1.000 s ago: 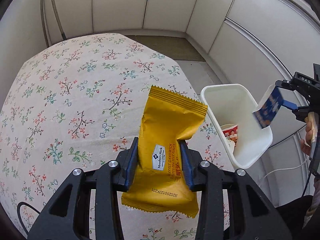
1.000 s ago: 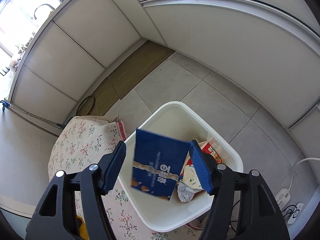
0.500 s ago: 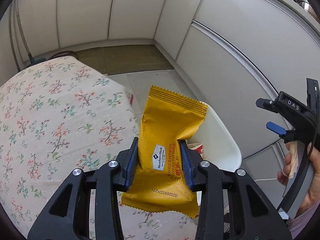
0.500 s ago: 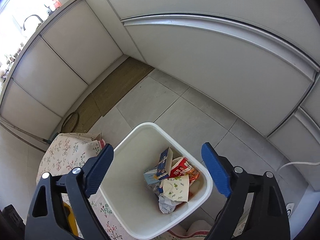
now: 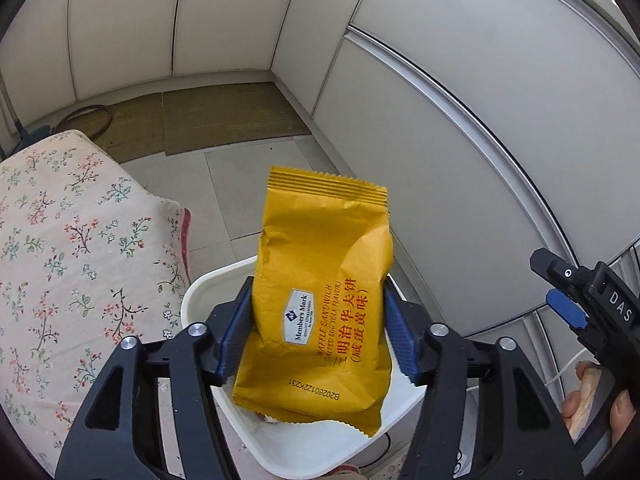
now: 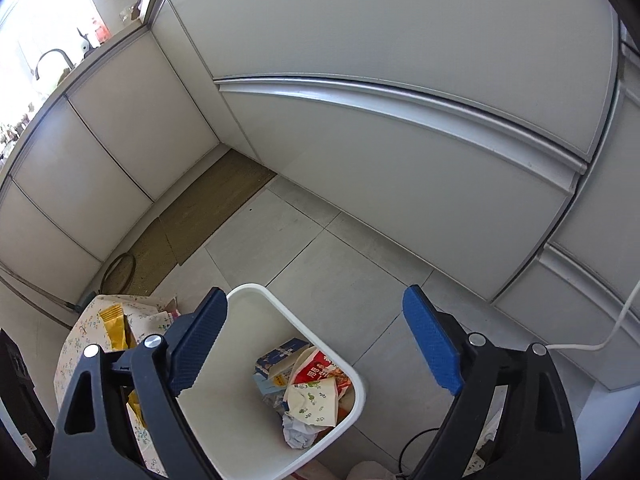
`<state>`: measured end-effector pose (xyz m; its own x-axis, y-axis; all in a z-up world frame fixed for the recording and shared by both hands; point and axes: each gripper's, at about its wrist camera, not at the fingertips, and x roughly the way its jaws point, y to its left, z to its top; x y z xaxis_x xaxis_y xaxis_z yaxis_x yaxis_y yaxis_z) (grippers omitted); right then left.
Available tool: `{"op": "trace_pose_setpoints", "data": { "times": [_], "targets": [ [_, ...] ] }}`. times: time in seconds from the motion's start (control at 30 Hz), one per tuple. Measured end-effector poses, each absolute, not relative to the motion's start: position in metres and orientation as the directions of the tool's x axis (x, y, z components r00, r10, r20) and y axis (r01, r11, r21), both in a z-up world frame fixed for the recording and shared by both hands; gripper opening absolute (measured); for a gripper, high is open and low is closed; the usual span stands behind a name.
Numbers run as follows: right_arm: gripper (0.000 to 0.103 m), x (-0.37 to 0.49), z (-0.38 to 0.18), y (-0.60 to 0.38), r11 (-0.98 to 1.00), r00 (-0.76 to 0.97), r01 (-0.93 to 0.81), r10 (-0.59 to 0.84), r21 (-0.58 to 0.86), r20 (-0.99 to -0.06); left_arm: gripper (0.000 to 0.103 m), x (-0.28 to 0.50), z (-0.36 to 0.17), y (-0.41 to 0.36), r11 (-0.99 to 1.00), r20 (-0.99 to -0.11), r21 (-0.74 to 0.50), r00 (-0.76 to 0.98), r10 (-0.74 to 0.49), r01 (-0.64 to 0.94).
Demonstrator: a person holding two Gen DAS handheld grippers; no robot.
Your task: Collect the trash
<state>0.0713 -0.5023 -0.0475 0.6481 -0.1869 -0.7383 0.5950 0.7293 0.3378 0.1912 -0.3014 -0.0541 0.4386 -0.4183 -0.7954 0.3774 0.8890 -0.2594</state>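
Observation:
My left gripper (image 5: 318, 328) stands over the white trash bin (image 5: 200, 292) with a yellow snack packet (image 5: 320, 280) between its jaws. The jaws stand wider than before; the right pad seems clear of the packet. My right gripper (image 6: 316, 344) is open and empty above the same bin (image 6: 356, 408), which holds a blue carton (image 6: 276, 364), a red wrapper (image 6: 324, 368) and crumpled paper (image 6: 296, 432). The right gripper also shows at the right edge of the left wrist view (image 5: 568, 300).
The flowered tablecloth table (image 5: 60, 260) lies left of the bin; it shows in the right wrist view (image 6: 80, 340) too. White cabinets (image 6: 400, 160) run behind and to the right. A brown mat (image 5: 224, 116) lies on the tiled floor. A white cable (image 6: 600, 344) runs at the right.
The blue carton left my right gripper and fell into the bin. My left gripper moved from over the table to over the bin, and its jaws have widened around the yellow packet.

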Motion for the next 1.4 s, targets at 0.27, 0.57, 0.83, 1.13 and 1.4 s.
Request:
{"op": "trace_pose_setpoints", "data": {
  "times": [0.27, 0.57, 0.83, 1.13, 1.4],
  "targets": [
    [0.087, 0.069, -0.026, -0.479, 0.779, 0.679, 0.56, -0.235, 0.283, -0.696, 0.091, 0.178, -0.043, -0.27, 0.897, -0.777, -0.283, 0.468, -0.421, 0.339],
    [0.087, 0.032, -0.01, -0.415, 0.824, 0.702, 0.516, -0.248, 0.236, -0.668, 0.096, 0.097, 0.031, -0.204, 0.968, -0.534, 0.068, 0.829, -0.167, 0.24],
    [0.087, -0.017, -0.035, -0.325, 0.882, 0.736, 0.401, -0.149, 0.248, -0.66, 0.096, 0.043, 0.013, -0.13, 0.978, -0.625, -0.018, 0.761, -0.174, 0.209],
    [0.091, -0.021, -0.045, -0.243, 0.97, 0.787, 0.239, -0.166, 0.046, -0.594, 0.096, 0.016, -0.027, -0.083, 0.991, -0.65, -0.023, 0.751, -0.115, 0.132],
    [0.091, -0.014, -0.053, -0.227, 0.974, 0.779, 0.221, -0.205, -0.047, -0.592, 0.096, 0.019, -0.04, -0.077, 0.991, -0.675, -0.027, 0.729, -0.116, 0.133]
  ]
}}
